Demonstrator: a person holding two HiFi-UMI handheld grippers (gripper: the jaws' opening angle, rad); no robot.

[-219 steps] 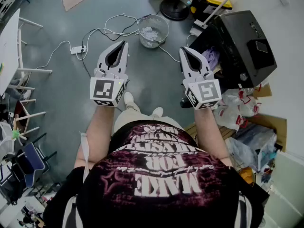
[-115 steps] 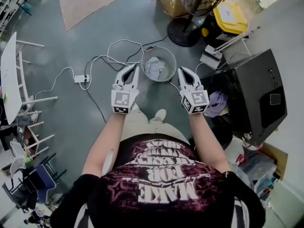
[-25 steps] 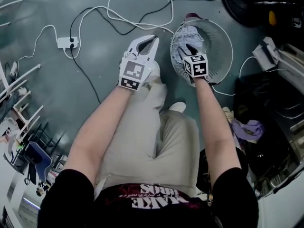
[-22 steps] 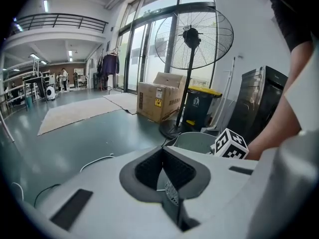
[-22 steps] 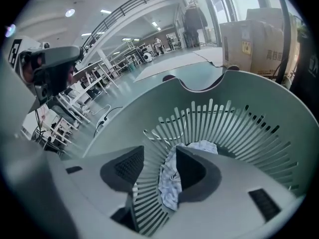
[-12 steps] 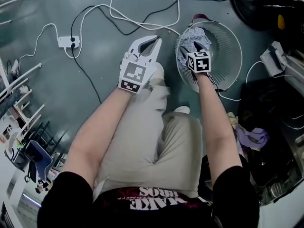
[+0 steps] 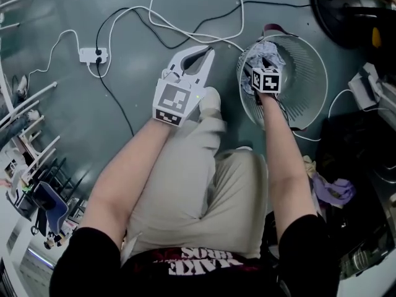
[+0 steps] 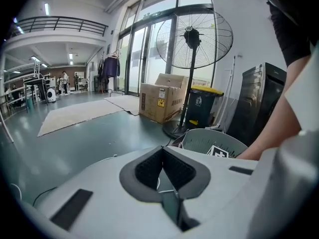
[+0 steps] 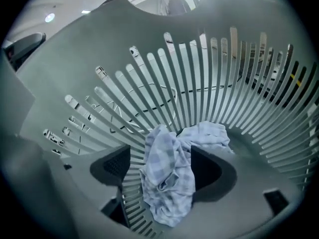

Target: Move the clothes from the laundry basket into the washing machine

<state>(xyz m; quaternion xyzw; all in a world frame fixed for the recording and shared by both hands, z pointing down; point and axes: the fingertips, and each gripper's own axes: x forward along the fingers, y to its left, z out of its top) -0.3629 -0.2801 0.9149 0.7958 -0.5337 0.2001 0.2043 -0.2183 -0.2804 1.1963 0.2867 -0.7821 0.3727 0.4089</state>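
Our right gripper (image 7: pixel 261 59), jaws just opened wide and pressing on nothing, points down into the basket (image 9: pixel 214 78), the cloth (image 9: pixel 168 183) bunched right between them, lengthwise along the jaws; our left gripper (image 7: pixel 199 57) hangs outside, closed and empty.

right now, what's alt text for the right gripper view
The right gripper, its jaws just opened wide, reaches into a slatted plastic laundry basket. A crumpled pale blue checked cloth lies between the pads, not yet gripped.
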